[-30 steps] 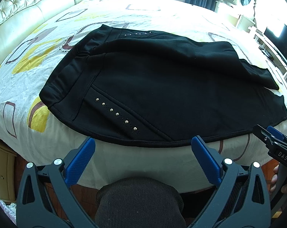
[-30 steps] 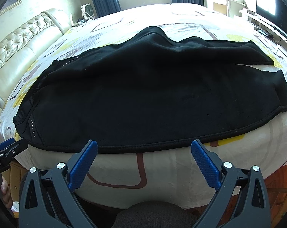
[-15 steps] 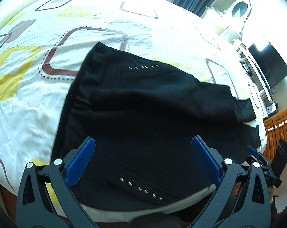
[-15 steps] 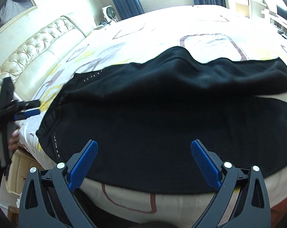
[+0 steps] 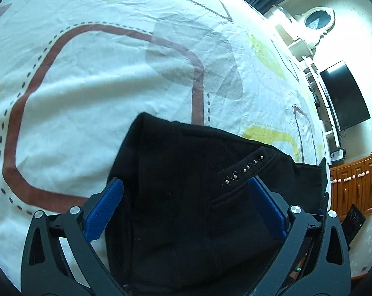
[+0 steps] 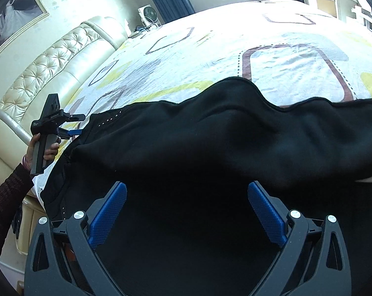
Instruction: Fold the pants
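Observation:
Black pants [image 6: 210, 148] lie across the patterned bed, folded lengthwise, with a row of metal studs [image 5: 245, 170] near the waistband. My left gripper [image 5: 186, 197] is open, its blue pads over the waist end of the pants [image 5: 176, 197]. It also shows in the right wrist view [image 6: 75, 124], at the waist corner on the left. My right gripper [image 6: 187, 202] is open and hovers low over the middle of the pants. Neither holds cloth.
The bed sheet [image 5: 99, 79] is white with brown, yellow and grey shapes. A tufted cream headboard [image 6: 45, 74] stands at the left. A TV [image 5: 343, 98] and a wooden cabinet [image 5: 356, 185] stand past the bed's right edge.
Both grippers have moved forward from the bed's near edge to over the pants. The left one has gone to the waist end, the right one over the middle.

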Demonstrator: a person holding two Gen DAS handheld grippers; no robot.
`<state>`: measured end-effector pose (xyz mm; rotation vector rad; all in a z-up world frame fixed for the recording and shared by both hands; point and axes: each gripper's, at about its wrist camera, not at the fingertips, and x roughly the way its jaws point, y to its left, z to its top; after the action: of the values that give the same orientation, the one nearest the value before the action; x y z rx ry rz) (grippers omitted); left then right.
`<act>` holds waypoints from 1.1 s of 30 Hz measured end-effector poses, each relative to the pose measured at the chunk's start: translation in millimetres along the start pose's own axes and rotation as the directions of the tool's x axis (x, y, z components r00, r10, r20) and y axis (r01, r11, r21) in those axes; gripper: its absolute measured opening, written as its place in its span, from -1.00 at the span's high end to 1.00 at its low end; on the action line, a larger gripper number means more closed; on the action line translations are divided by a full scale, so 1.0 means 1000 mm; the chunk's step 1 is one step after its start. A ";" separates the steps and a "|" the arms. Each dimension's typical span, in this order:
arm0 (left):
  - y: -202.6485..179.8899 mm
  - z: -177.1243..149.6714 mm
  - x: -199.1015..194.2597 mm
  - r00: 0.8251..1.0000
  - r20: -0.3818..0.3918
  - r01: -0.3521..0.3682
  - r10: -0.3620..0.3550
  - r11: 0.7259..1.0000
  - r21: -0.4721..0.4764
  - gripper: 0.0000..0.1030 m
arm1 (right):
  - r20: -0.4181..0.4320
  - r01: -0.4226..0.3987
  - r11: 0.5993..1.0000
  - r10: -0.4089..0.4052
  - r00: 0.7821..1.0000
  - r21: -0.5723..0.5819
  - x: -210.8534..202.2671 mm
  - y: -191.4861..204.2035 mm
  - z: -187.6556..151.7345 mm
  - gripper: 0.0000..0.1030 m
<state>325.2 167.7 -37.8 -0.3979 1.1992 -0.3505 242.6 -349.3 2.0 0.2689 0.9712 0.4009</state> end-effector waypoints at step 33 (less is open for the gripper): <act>0.005 0.027 0.036 0.994 -0.093 0.070 -0.063 0.995 0.078 0.85 | -0.516 -0.155 0.920 -0.058 0.855 -0.360 0.142 0.012 0.126 0.81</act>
<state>363.0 158.2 -61.5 -0.3555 1.2574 -0.4770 416.9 -280.8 -30.3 -0.1970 1.3885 0.7290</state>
